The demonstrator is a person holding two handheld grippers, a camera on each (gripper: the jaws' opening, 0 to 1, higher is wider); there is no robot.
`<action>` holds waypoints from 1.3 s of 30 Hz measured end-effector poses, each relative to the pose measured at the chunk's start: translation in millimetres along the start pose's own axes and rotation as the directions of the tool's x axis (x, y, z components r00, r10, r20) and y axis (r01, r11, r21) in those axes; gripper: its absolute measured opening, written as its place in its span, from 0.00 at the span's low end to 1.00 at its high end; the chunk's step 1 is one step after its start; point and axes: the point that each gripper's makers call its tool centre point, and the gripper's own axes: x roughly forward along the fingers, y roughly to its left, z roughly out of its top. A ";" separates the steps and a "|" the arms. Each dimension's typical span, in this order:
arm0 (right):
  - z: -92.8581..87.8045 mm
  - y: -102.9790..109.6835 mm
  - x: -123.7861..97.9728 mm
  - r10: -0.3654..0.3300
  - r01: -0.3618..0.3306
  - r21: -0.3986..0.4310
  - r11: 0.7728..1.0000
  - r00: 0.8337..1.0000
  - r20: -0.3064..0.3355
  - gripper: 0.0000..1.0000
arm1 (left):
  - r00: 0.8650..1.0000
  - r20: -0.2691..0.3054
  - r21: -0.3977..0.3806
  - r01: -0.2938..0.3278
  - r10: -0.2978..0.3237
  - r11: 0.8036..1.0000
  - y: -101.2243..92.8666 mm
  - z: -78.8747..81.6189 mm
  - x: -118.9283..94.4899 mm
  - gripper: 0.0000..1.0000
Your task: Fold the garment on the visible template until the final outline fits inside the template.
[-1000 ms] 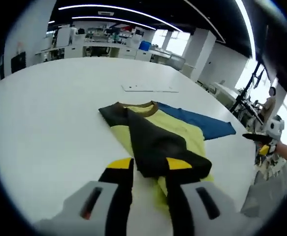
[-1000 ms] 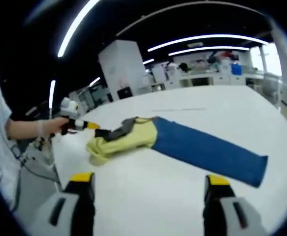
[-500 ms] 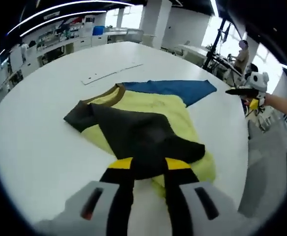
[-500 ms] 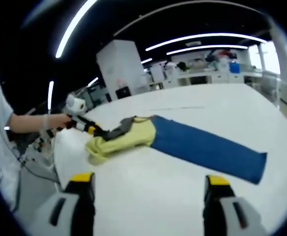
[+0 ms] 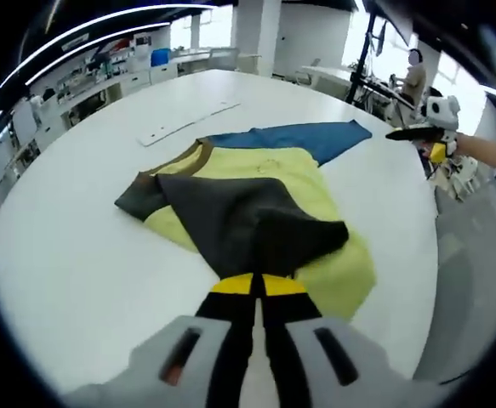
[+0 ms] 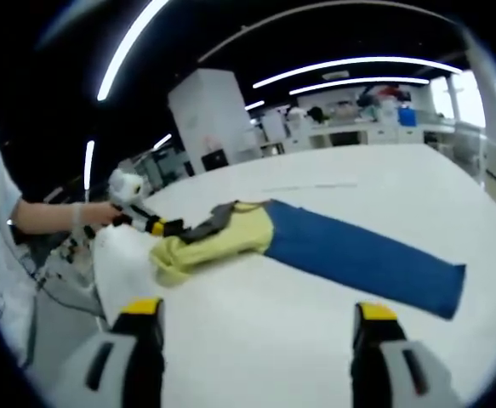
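1. Left gripper view: the left tongs [image 5: 256, 285] are clamped together on the dark sleeve [image 5: 256, 229] of the garment [image 5: 273, 183], which lies on the white desk [image 5: 69, 246].
2. The sleeve is held drawn across the yellow body, judged a fold meant to narrow the outline.
3. Right gripper view: the right tongs [image 6: 252, 319] are held apart and empty, near the blue template [image 6: 358, 255], which extends right of the garment.
4. The fold is judged unfinished.
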 end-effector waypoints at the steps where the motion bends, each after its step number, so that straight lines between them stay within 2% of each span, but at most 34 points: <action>1: 1.4 2.2 0.2 0.002 -0.002 -0.003 1.000 1.000 0.001 0.92 | 1.000 0.004 0.013 -0.012 0.012 1.000 1.4 0.0 -2.5 0.00; 4: 6.1 5.5 0.1 0.002 -0.002 -0.005 1.000 1.000 0.006 0.92 | 0.999 0.024 0.042 -0.044 0.043 0.998 1.6 1.2 -12.7 0.00; 7: 12.4 15.3 -2.3 0.007 -0.007 -0.015 1.000 1.000 0.014 0.92 | 0.996 0.049 0.130 -0.074 0.068 0.989 -2.4 4.3 -24.9 0.00; 10: 13.9 22.0 -4.1 0.004 -0.004 -0.024 1.000 1.000 0.010 0.92 | 0.992 0.073 0.197 -0.119 0.106 0.973 14.5 -1.9 -40.3 0.00; 15: 16.0 36.2 -6.3 -0.013 0.013 -0.031 0.999 1.000 0.009 0.91 | 0.988 0.099 0.230 -0.136 0.116 0.964 22.4 -9.0 -67.6 0.00; 19: 18.3 54.9 -8.5 -0.026 0.027 -0.015 1.000 1.000 0.017 0.92 | 0.988 0.108 0.257 -0.136 0.112 0.957 38.2 -22.4 -88.9 0.00; 24: 14.8 74.9 -6.0 -0.038 0.038 -0.017 0.999 0.999 0.002 0.92 | 0.985 0.120 0.251 -0.150 0.123 0.956 55.9 -37.4 -107.8 0.00; 26: 12.2 76.8 -1.9 -0.044 0.044 -0.017 0.999 0.999 -0.006 0.92 | 0.979 0.149 0.216 -0.166 0.136 0.962 62.2 -39.8 -113.5 0.00; 28: 11.6 85.0 3.4 -0.048 0.048 -0.020 0.999 0.999 -0.011 0.92 | 0.973 0.169 0.222 -0.193 0.158 0.956 73.7 -47.4 -121.9 0.00; 31: 13.8 93.4 8.4 -0.053 0.053 -0.020 0.998 0.999 -0.008 0.92 | 0.968 0.181 0.205 -0.210 0.174 0.956 82.1 -55.0 -127.8 0.00; 34: 16.4 110.2 16.8 -0.052 0.052 -0.025 0.998 0.999 -0.009 0.92 | 0.962 0.186 0.192 -0.235 0.200 0.953 97.7 -74.4 -135.1 0.00; 39: 18.2 116.7 26.4 -0.057 0.056 -0.033 0.998 0.998 -0.019 0.92 | 0.945 0.198 0.158 -0.291 0.259 0.944 121.6 -99.4 -147.8 0.00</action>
